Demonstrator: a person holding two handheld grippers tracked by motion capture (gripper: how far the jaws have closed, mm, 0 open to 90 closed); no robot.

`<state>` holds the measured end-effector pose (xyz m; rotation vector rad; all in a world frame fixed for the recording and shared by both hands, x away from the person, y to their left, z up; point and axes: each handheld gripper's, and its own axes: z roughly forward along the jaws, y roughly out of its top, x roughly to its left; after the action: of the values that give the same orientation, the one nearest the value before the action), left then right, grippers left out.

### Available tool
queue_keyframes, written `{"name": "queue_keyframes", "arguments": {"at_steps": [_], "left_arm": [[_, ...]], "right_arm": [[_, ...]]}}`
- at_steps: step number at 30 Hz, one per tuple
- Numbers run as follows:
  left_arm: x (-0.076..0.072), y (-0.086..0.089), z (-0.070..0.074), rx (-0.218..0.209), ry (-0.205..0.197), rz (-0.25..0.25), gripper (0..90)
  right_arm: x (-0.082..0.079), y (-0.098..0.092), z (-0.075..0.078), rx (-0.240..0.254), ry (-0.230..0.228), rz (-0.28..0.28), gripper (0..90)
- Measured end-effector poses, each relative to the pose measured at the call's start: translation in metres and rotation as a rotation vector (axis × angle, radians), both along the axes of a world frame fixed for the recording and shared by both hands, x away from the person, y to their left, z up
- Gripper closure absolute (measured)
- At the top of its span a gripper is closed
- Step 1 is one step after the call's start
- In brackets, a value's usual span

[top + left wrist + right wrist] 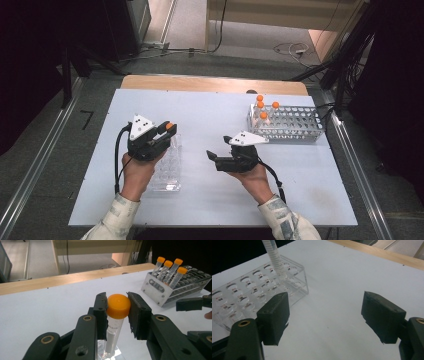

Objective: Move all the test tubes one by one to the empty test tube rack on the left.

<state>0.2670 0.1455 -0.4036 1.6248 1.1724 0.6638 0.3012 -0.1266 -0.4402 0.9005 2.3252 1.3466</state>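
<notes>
Clamped on an orange cap (118,306) between two black jaws, left gripper (117,312), holding a clear tube (112,338) upright by that cap; tube's lower end down in the clear plastic rack (167,167), seen from the right gripper view standing in a hole near that rack's far corner (275,258); clear rack otherwise with open holes, lying on the white table (210,115) just beside the left hand (135,172); right gripper (325,315) with jaws spread wide, nothing between them, hovering over bare table near the clear rack's end; held in the right hand (252,175), well apart from the left gripper, pointing toward it; farther off, metal rack (295,125) at the table's far right corner area, carrying four orange-capped tubes (261,107) bunched at its left end, leaning slightly; wooden strip (215,82) along the table's far edge; cables (120,160) trailing from both grippers back toward the sleeves (117,212).
</notes>
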Motion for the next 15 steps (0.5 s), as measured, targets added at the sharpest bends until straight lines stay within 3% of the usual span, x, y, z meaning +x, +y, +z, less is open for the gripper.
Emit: {"name": "queue_keyframes", "arguments": {"at_steps": [9,15], "left_arm": [[0.001,-0.003,-0.02,0.017,0.036,0.005,69.3],[0.001,-0.006,-0.023,0.047,0.033,0.004,69.2]], "right_arm": [[0.0,0.0,-0.001,-0.004,0.002,0.001,21.3],[0.0,0.0,-0.001,-0.007,0.001,0.002,21.3]]}}
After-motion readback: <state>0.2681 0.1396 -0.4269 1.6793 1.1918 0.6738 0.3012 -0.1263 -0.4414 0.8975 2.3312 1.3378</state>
